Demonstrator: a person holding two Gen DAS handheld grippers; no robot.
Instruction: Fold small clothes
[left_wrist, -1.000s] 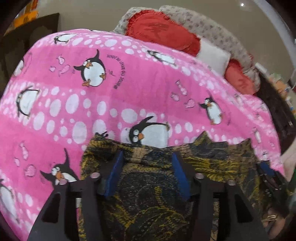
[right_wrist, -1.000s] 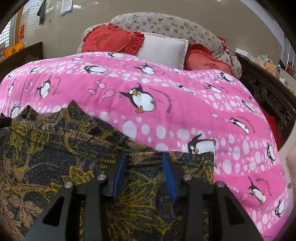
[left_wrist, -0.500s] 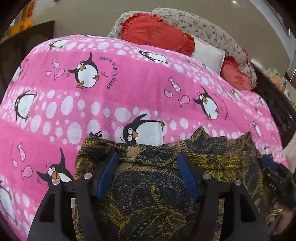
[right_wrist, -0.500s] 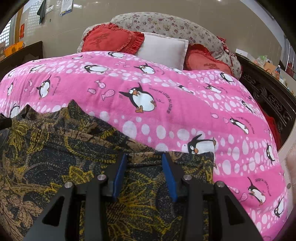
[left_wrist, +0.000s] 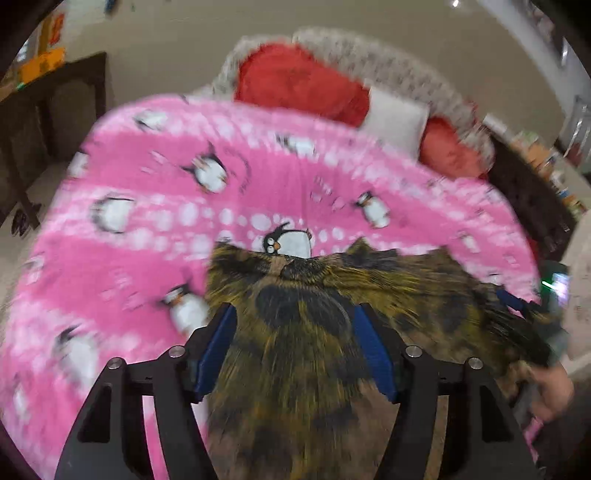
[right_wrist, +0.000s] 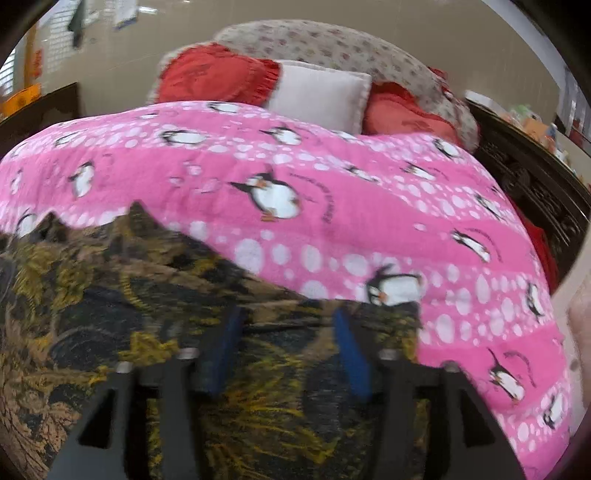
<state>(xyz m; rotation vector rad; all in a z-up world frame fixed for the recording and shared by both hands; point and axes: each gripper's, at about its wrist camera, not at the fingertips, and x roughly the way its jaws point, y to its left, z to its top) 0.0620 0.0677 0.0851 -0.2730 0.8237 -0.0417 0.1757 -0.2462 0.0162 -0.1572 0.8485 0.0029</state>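
A dark garment with a yellow and brown pattern (left_wrist: 314, 332) lies flat on the pink penguin blanket (left_wrist: 147, 221), at the near edge of the bed. My left gripper (left_wrist: 295, 332) is open, raised over the garment's left part, holding nothing. The garment also shows in the right wrist view (right_wrist: 129, 295). My right gripper (right_wrist: 286, 336) is open above the garment's right part, near its far edge, holding nothing. The right gripper's blue pad shows at the right of the left wrist view (left_wrist: 511, 301). Both views are blurred by motion.
Red cushions (right_wrist: 218, 74), a white pillow (right_wrist: 317, 96) and a floral bolster (right_wrist: 332, 44) lie at the head of the bed. A dark carved bed frame (right_wrist: 532, 184) runs along the right. Dark furniture (left_wrist: 48, 122) stands left of the bed.
Both grippers have pulled back and up from the garment. The left one rose most and its jaws opened wider. The garment stays flat on the blanket.
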